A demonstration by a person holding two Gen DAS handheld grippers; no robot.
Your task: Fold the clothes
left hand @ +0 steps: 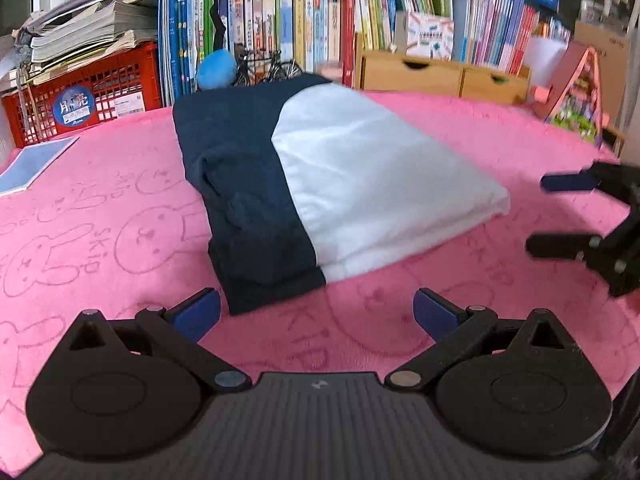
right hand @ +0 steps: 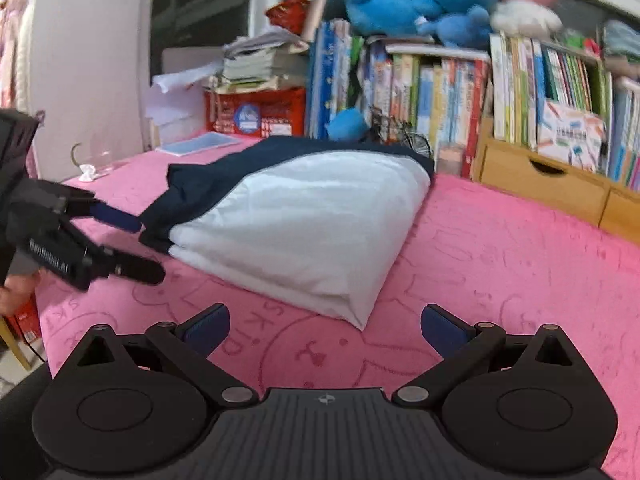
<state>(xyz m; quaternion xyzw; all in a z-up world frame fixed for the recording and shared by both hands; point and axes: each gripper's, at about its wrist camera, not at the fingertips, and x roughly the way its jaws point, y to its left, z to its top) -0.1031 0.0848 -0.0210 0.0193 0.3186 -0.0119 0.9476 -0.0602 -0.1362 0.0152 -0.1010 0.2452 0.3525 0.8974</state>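
Left claw (left hand: 316,314): nearest the lens, blue-padded fingers spread wide, holding nothing, hovering over the pink rabbit-print blanket (left hand: 120,240) that covers the surface. Right claw (right hand: 325,330): likewise spread wide and empty, over the same blanket. Folded garment (left hand: 320,184): navy and white, a compact stack lying on the blanket just beyond both claws, touched by neither; navy part towards the left claw's side, white part towards the right. Behind it: red crate (left hand: 84,92) under stacked papers, wooden drawers (left hand: 440,74), upright books (left hand: 304,20); blue plush toys (right hand: 404,0) above.
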